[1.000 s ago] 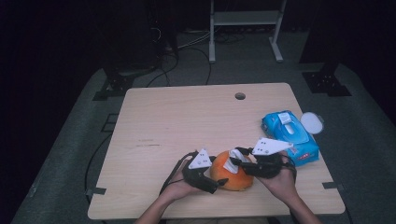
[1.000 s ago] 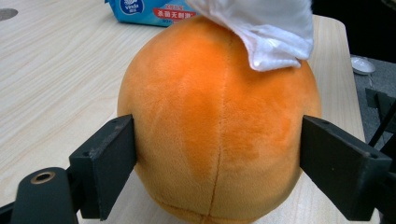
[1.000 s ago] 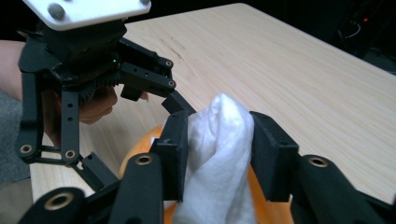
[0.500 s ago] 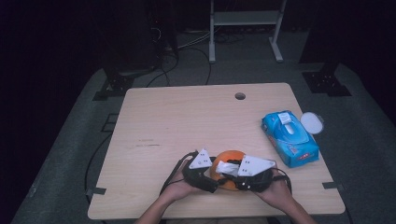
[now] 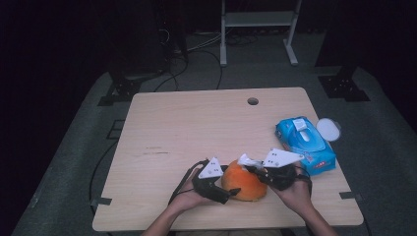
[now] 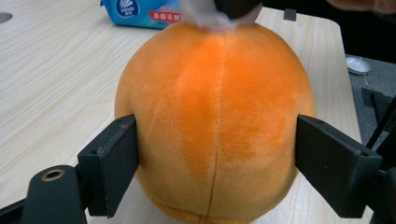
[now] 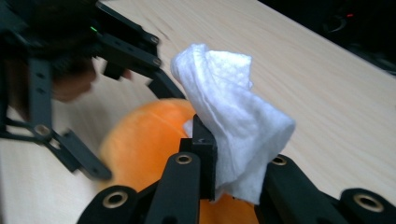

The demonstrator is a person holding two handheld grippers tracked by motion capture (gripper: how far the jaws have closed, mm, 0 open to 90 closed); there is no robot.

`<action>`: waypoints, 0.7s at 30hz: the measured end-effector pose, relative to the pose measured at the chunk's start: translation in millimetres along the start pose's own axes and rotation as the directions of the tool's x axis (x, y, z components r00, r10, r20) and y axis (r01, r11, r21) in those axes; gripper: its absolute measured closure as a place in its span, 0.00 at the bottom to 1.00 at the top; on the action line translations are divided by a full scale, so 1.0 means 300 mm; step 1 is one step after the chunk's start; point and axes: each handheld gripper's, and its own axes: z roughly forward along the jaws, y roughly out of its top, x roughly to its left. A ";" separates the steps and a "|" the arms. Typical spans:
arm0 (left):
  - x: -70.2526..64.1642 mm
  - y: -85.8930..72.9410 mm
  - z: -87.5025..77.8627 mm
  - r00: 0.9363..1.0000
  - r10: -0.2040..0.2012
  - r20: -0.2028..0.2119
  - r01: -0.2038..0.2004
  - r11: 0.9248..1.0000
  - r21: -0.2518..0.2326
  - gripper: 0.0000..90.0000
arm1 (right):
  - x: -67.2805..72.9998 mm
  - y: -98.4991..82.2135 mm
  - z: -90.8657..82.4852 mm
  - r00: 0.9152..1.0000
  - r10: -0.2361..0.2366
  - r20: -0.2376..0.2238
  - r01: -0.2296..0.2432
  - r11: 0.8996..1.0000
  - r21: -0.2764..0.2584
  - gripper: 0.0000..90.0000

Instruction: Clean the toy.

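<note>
I have a round orange plush ball (image 6: 212,126), short velvety pile with stitched seams running top to bottom, sitting on the pale wood-grain table (image 5: 196,128) near its front edge, about 6 o'clock from the table's middle in the high view. My left gripper (image 6: 215,163) stands at the ball's 9 o'clock side there, and in the left gripper view its flat black blocky jaws press against both flanks of the plush, clamped on its wide body. My right gripper (image 7: 233,163) comes in from 3 o'clock, and its jaws have just been closing; they now pinch a crumpled white wipe (image 7: 233,116), soft, quilted-looking and folded over itself, held right above the top of the ball. Compared with a second ago, the right gripper has slid in from beside the blue pack to sit over the ball, and the wipe now shows as a white tuft at the ball's upper edge. At 2 o'clock from the ball lies the blue soft wipes pack (image 5: 305,145), glossy film with a white flap; the left gripper view shows a "Vinda" logo on it and Chinese characters I cannot make out. A small white round lid (image 5: 328,129) lies just beyond the pack.
</note>
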 end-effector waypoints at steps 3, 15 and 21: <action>-0.012 0.004 0.003 1.000 0.028 -0.004 -0.028 1.000 0.004 0.22 | 0.043 0.022 0.034 0.996 0.004 -0.089 -0.006 1.000 -0.023 0.91; 0.014 -0.022 -0.012 1.000 -0.001 0.007 0.001 1.000 0.013 0.22 | -0.065 -0.037 -0.023 0.995 0.092 -0.021 -0.092 0.996 0.011 0.92; 0.002 -0.002 -0.002 1.000 -0.006 0.026 0.007 1.000 -0.010 0.15 | -0.022 -0.013 0.001 0.993 0.089 -0.074 -0.090 0.996 -0.015 0.93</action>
